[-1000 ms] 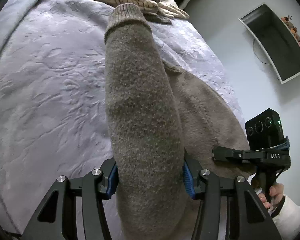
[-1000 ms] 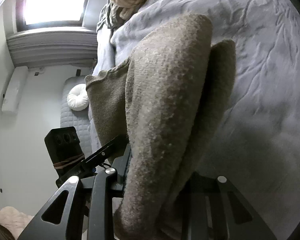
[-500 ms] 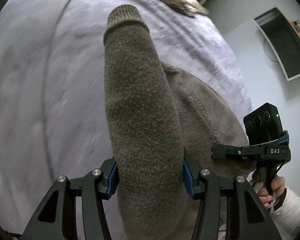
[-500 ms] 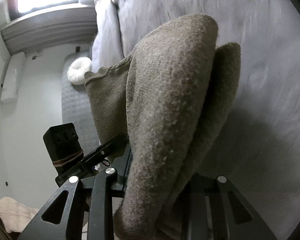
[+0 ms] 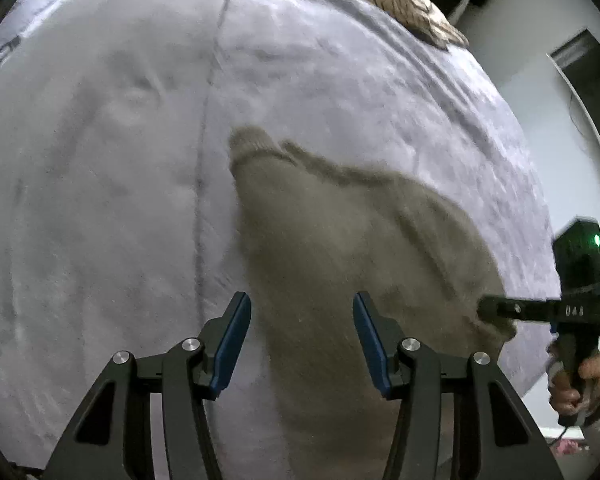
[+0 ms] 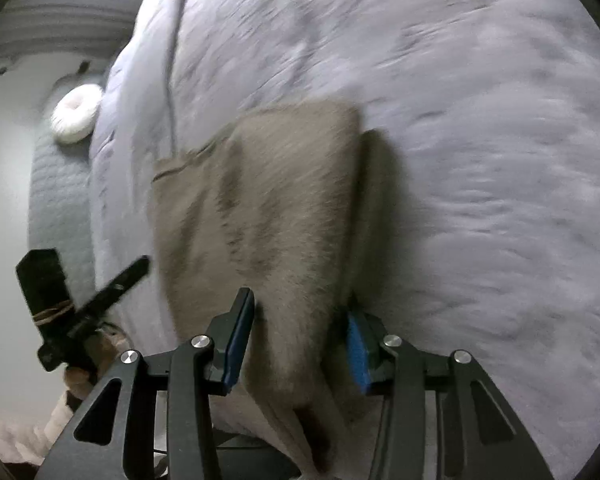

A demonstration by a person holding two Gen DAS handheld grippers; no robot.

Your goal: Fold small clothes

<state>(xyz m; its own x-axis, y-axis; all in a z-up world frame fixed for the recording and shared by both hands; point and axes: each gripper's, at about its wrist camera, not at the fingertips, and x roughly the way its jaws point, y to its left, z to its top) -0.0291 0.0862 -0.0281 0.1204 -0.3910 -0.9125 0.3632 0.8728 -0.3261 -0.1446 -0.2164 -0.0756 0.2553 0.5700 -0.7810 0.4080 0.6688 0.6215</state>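
Observation:
A grey-brown knit sweater (image 5: 340, 248) lies spread on the lilac bedspread (image 5: 100, 160), and also shows in the right wrist view (image 6: 284, 208). My left gripper (image 5: 302, 336) is open above the sweater, its blue pads apart and holding nothing. My right gripper (image 6: 300, 340) is open too, with sweater cloth lying loosely between its blue pads. The right gripper also shows at the right edge of the left wrist view (image 5: 500, 312), by the sweater's corner. The left gripper appears at the left of the right wrist view (image 6: 100, 292). Both views are blurred.
A pile of striped clothes (image 5: 412, 12) lies at the bed's far edge. A dark wall shelf (image 5: 592, 96) hangs at the right. A round white cushion (image 6: 76, 114) sits on a grey quilted seat (image 6: 56, 184) beside the bed.
Both grippers have opened and let go of the sweater. It has dropped from hanging upright to lying on the bed, and both grippers have drawn back.

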